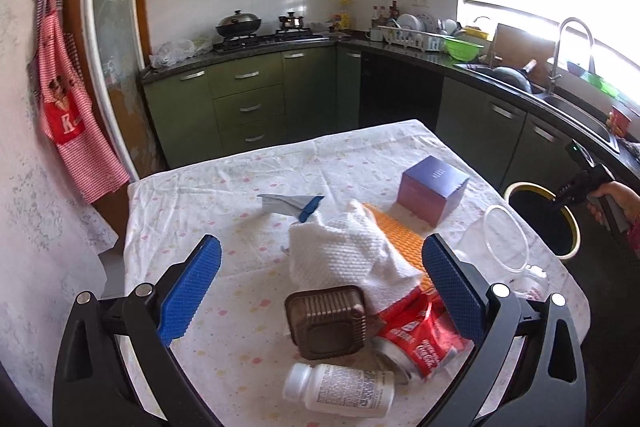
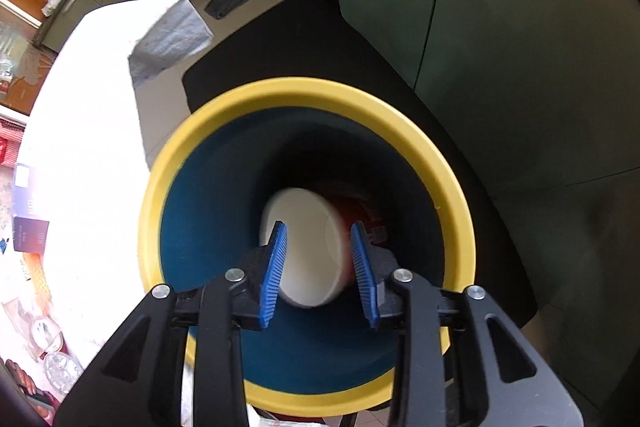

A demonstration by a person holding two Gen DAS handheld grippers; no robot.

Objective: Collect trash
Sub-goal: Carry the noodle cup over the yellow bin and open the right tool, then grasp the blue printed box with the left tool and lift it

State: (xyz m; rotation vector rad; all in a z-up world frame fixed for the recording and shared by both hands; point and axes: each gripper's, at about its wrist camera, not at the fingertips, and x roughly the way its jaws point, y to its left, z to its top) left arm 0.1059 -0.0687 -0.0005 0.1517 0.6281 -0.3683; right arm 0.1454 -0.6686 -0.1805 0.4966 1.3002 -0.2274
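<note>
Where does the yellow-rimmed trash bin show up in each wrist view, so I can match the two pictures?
Left wrist view: the trash bin sits at the right edge, on the floor beside the table, partly hidden by the hand holding the right claw.
Right wrist view: it fills the centre, seen from above past the right claw, with a white cup inside.
Shared landmark: the purple box on the table.

Letter "K" on red apron point(image 1: 66, 125).
</note>
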